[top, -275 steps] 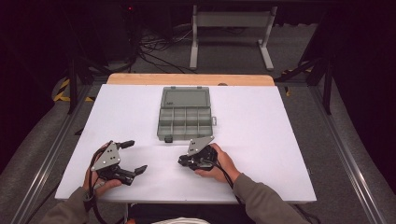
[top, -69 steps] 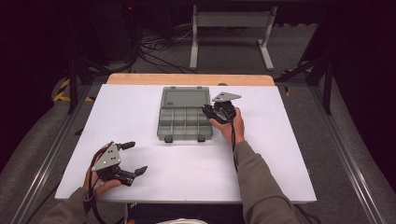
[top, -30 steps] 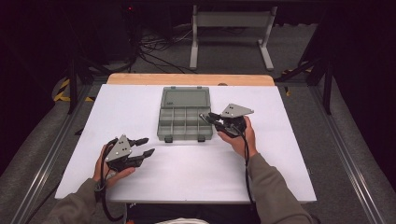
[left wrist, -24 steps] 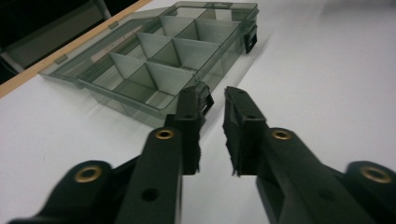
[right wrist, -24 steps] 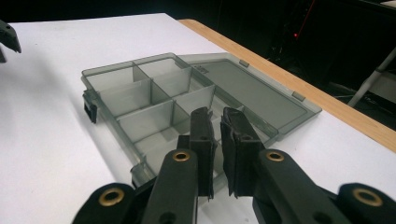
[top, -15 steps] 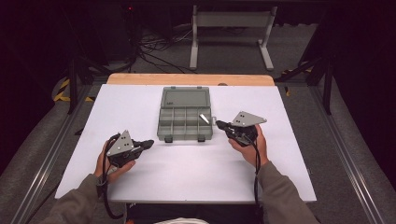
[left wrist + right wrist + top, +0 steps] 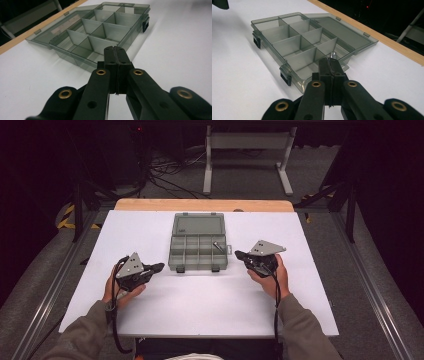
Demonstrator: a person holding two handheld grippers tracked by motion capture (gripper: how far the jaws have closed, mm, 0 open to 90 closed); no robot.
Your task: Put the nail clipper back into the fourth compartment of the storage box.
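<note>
From above, an open compartment box [image 7: 200, 241] sits mid-counter [image 7: 200, 300], a small screw [image 7: 218, 246] in its right-hand cell; both hands rest low, flanking it. The left gripper [image 7: 116, 53], jaws closed and empty, points at the box's near corner. The right gripper [image 7: 329, 65], likewise closed on nothing, aims at the screw's cell; it should probably open before reaching in.

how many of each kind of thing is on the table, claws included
compartment boxes, grey, lid open: 1
small metal screws, in the box's back right compartment: 1
black claws, both shut: 2, the left claw and the right claw
total: 4
</note>
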